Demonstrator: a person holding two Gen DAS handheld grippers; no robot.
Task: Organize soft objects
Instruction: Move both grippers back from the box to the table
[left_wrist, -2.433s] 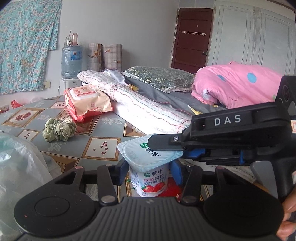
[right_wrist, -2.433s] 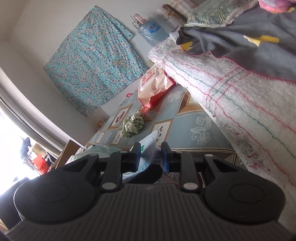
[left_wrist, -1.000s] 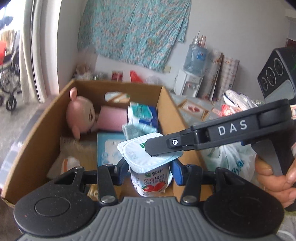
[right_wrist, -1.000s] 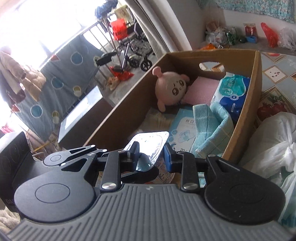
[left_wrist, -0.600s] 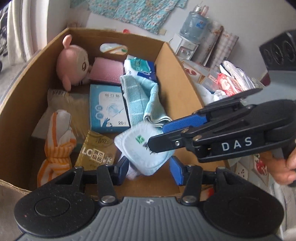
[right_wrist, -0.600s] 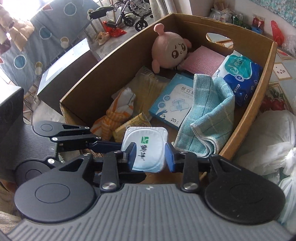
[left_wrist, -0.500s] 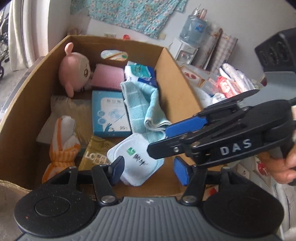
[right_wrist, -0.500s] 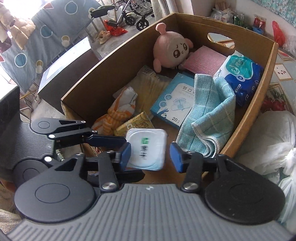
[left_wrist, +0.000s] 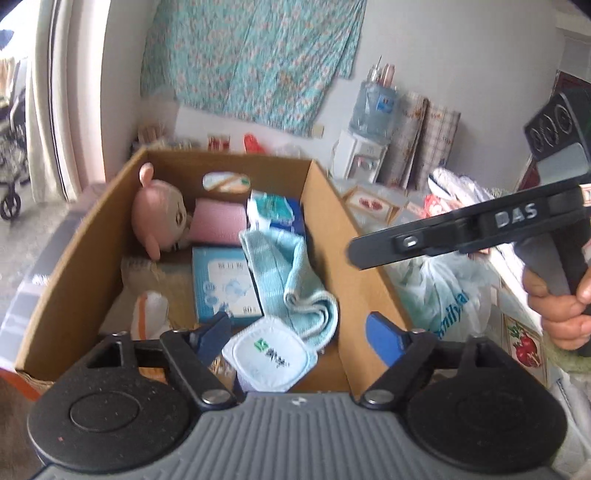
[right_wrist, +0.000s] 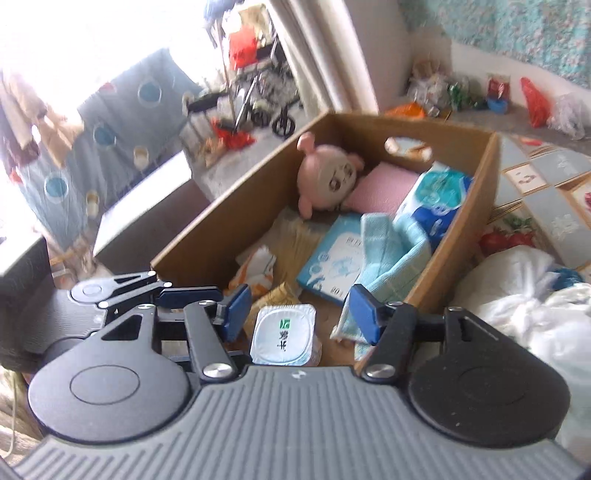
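Note:
A white yogurt cup (left_wrist: 269, 360) with a foil lid lies in the near end of the cardboard box (left_wrist: 347, 236); it also shows in the right wrist view (right_wrist: 283, 335). My left gripper (left_wrist: 299, 334) is open above it, touching nothing. My right gripper (right_wrist: 299, 308) is open over the same cup, and its body shows at the right of the left wrist view (left_wrist: 480, 229). The box (right_wrist: 461, 236) holds a pink plush doll (left_wrist: 159, 214), a light blue towel (left_wrist: 291, 277), a blue wipes pack (left_wrist: 225, 284) and a pink pad (left_wrist: 219, 221).
A white plastic bag (left_wrist: 439, 291) lies right of the box, on a patterned surface (right_wrist: 546, 206). A water dispenser (left_wrist: 373, 129) stands by the far wall under a floral cloth (left_wrist: 251, 59). A grey box (right_wrist: 147, 218) stands left of the cardboard box.
Both grippers carried the yogurt cup from the bedside to the box, opened and let it go. Since then both have lifted away and the cup rests in the box.

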